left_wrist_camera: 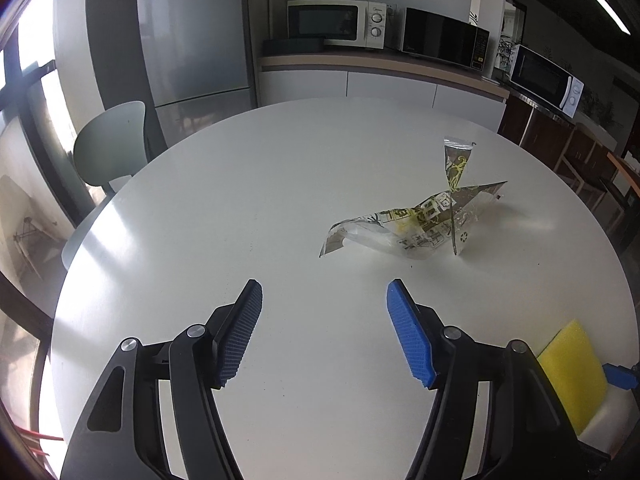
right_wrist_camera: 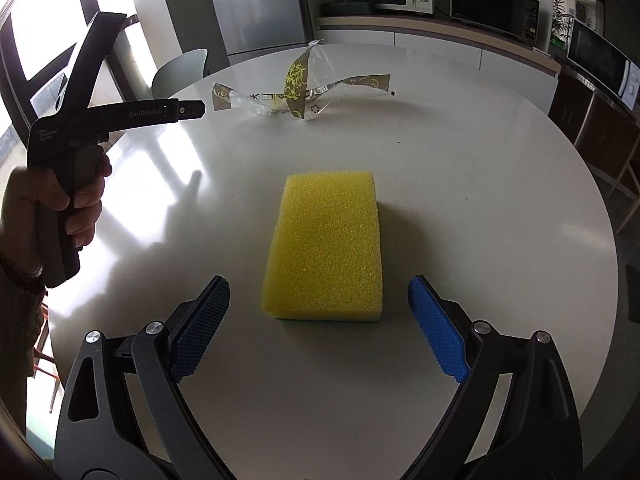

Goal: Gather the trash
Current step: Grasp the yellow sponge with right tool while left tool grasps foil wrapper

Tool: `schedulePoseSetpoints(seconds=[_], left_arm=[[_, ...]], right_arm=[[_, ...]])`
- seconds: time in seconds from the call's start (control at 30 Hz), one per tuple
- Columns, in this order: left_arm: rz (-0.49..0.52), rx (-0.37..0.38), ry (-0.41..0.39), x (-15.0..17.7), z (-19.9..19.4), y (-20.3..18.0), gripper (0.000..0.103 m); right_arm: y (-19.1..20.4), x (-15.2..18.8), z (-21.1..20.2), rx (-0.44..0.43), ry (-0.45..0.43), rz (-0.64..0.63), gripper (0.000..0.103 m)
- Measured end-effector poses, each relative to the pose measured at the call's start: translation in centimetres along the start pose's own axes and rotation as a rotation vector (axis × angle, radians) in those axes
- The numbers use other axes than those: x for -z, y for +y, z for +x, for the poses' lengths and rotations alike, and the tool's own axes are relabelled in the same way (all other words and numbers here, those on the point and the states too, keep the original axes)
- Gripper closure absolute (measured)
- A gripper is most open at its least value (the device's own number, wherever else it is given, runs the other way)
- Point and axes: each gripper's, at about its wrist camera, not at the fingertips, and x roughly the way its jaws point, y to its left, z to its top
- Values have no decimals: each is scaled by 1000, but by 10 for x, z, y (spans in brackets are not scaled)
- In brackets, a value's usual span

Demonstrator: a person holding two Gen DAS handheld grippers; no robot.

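The left gripper (left_wrist_camera: 324,330) hovers above the near part of a round white table (left_wrist_camera: 240,200), its blue-padded jaws spread wide and holding nothing. The right gripper (right_wrist_camera: 318,330) is likewise spread and empty, a yellow sponge (right_wrist_camera: 326,244) lying on the tabletop just ahead of it, between the lines of its two fingers but untouched. Beyond both tools, toward the far right edge of the table as the left camera sees it, lies the trash: a crumpled clear wrapper (left_wrist_camera: 424,224) printed in yellow and dark lettering, one torn corner standing upright. It looks feather-light, thin and slick, likely to crinkle, slide or spring away under a push. The raised flap or the bunched middle seems the surest place to pinch it. A grey chair (left_wrist_camera: 110,144) stands at the table's far left edge.
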Motion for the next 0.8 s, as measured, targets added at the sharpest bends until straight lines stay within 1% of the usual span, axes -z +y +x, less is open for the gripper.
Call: schedulePoseSetpoints(seconds=[0.07,0.13,0.27,0.3,0.33,0.37,0.4,0.43,0.5,0.6,0.73,0.8], left_arm=[[-14,24,8,-6,8,3,38],[-12,39,6,-12,15,3,38],[15,63,-5,-26,26,-2,38],[20,71,-1,-28,31,-2,38],[24,74,8,-29,35,-3,39],[22,80,13,-30,38,-2,47],[21,95,20,-30,40,-2,60],[21,114,26,-30,41,-3,65],[25,133,34,-27,40,-5,88],[16,155,28,-23,35,-6,101],[28,159,-6,-16,19,-10,103],[22,156,-10,-12,12,-11,103]], right_arm=[[0,-2,4,2,7,-6,19],[-2,-5,8,1,15,-5,23],[-3,-9,13,-6,28,-2,32],[-3,-9,14,-2,24,-4,33],[-2,-10,14,-1,22,-4,37],[-3,-11,14,-3,21,-3,43],[-3,-11,13,-6,19,0,48],[-4,-11,13,-12,18,3,48],[-4,-10,12,-20,15,8,50],[-3,-8,9,-17,6,8,53],[-2,-4,-1,-21,-14,18,54],[-1,-1,-6,-24,-22,18,54]])
